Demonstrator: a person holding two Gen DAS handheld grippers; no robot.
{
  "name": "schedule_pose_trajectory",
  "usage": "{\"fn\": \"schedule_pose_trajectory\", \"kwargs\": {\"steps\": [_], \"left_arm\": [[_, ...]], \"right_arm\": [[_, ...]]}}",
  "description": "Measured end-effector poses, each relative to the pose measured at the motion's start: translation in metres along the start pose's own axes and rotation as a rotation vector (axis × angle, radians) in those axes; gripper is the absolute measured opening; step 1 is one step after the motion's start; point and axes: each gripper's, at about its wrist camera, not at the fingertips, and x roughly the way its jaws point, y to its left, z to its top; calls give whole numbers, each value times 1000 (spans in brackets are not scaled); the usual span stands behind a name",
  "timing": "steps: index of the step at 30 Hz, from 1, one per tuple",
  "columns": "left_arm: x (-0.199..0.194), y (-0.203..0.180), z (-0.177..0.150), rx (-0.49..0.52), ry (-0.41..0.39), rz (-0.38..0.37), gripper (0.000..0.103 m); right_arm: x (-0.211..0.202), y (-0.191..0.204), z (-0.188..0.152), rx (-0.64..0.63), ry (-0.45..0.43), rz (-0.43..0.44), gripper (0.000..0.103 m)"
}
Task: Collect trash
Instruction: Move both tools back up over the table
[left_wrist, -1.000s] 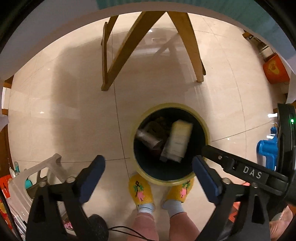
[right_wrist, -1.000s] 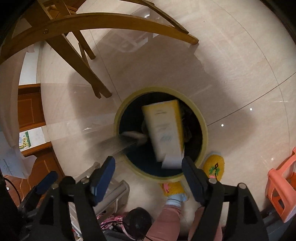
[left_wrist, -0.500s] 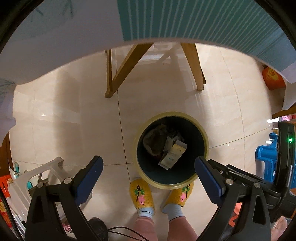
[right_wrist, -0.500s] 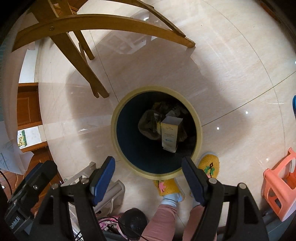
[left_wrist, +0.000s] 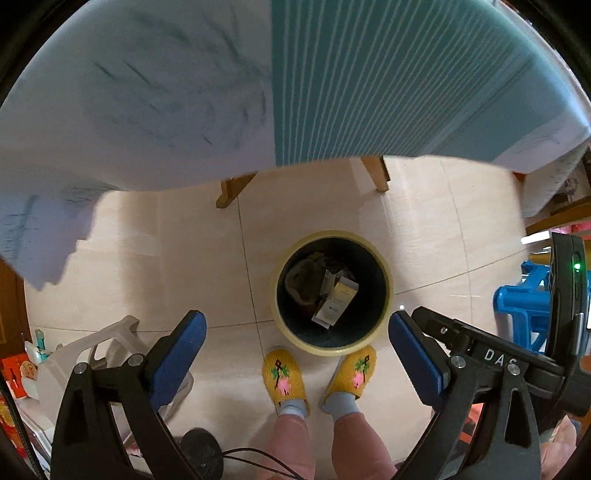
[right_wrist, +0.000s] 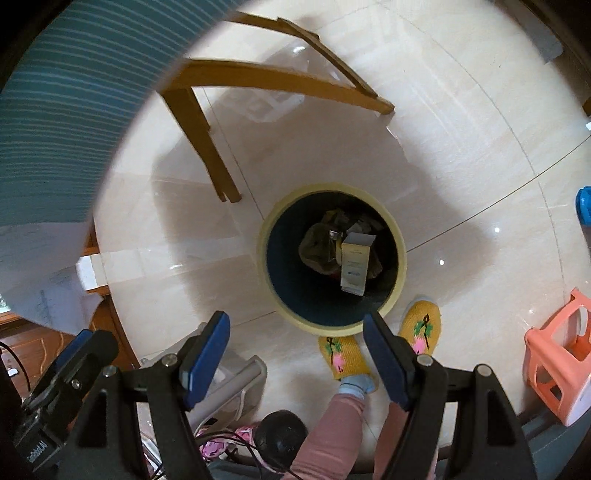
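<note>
**Both tools empty above the bin, box inside**

The worktop (left_wrist: 221, 92), draped in a pale and teal-striped cloth, fills the upper part of my left view; I judge I am holding both tools up near its edge because whatever trash is left would be up there. Below it lies the pale tiled floor (left_wrist: 166, 266), with the worktop's wooden legs (right_wrist: 207, 155) planted on it.

The round bin (right_wrist: 264, 254), yellow-rimmed and dark inside, stands on the floor directly in front of my yellow slippers (left_wrist: 282, 376), its rim just touching their toes. I read that as keeping it close, so a drop goes straight down.

My left tool (left_wrist: 295, 347) is spread wide with nothing between its blue pads (left_wrist: 177, 354). My right tool (right_wrist: 295, 354) is likewise wide and empty.

The pale carton box (right_wrist: 354, 264) lies inside the bin, leaning on crumpled brownish waste (right_wrist: 317, 251). I judge this piece done.
</note>
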Motion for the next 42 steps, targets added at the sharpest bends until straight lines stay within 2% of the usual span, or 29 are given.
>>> {"fn": "schedule_pose_trajectory", "kwargs": {"steps": [3,14,19,25,29,35,39,42], "left_arm": [[-39,3,1,7,-24,-17,98],[-198,25,21,15,-236,-130,98],[-250,39,33,-14,-346,-178,98],[-303,43,54,0,-486,-204,98],[-331,43,66,26,-563,-221,98],[-354,40,86,50,-625,-241,98],[-359,36,103,65,-646,-208,98],[-360,32,120,80,-669,-149,98]], "right_arm": [[-32,12,-9,-11,-21,9,75],[-165,77,-40,-103,-161,58,75],[-219,109,-42,-163,-262,69,75],[-266,140,-34,-213,-395,52,75],[-291,156,-25,-244,-469,35,75],[-323,181,-15,-310,-579,-18,75],[-337,191,0,-374,-643,-81,75],[-344,198,18,-437,-682,-131,75]]}}
